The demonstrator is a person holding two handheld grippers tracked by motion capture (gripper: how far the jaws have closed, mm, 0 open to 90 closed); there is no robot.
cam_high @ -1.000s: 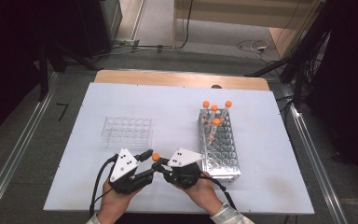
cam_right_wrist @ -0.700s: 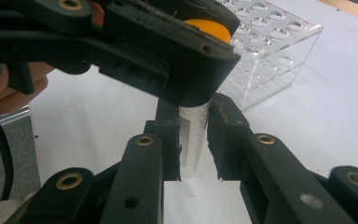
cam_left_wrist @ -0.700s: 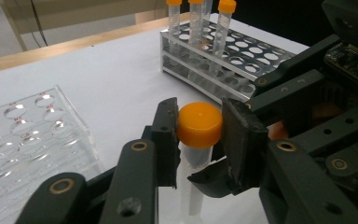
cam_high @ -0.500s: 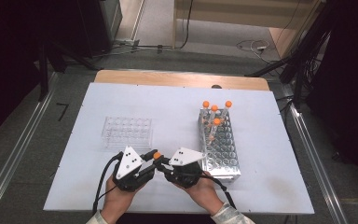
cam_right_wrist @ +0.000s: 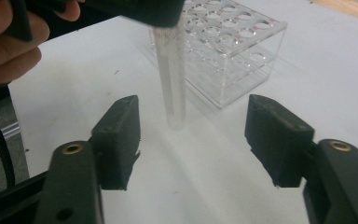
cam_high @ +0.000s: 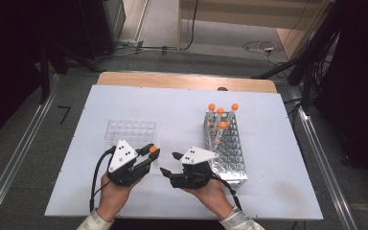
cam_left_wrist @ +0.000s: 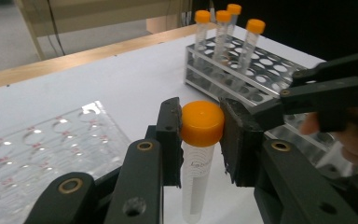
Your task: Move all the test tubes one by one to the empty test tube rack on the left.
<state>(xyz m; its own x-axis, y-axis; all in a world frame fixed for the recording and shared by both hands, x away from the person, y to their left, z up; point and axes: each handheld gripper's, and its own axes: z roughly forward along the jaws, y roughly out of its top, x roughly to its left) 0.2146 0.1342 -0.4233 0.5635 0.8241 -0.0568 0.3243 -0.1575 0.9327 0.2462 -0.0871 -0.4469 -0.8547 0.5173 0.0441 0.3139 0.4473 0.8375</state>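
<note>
A clear tube with an orange cap hangs upright over the white table, and my left gripper is shut on it just under the cap. From above, that cap sits at the left gripper's tips. My right gripper is open, its jaws having just been opening. In the right gripper view the tube's lower end hangs free ahead of its jaws, touching neither pad. A metal rack at the right holds several orange-capped tubes.
A clear well tray lies just beyond the left gripper and shows as a transparent block behind the tube. The rack stands close to the right hand. A wooden strip borders the table's far edge.
The right gripper's jaws have opened and let go of the tube. The left gripper has shut on the tube and carried it slightly left and away from the right gripper.
</note>
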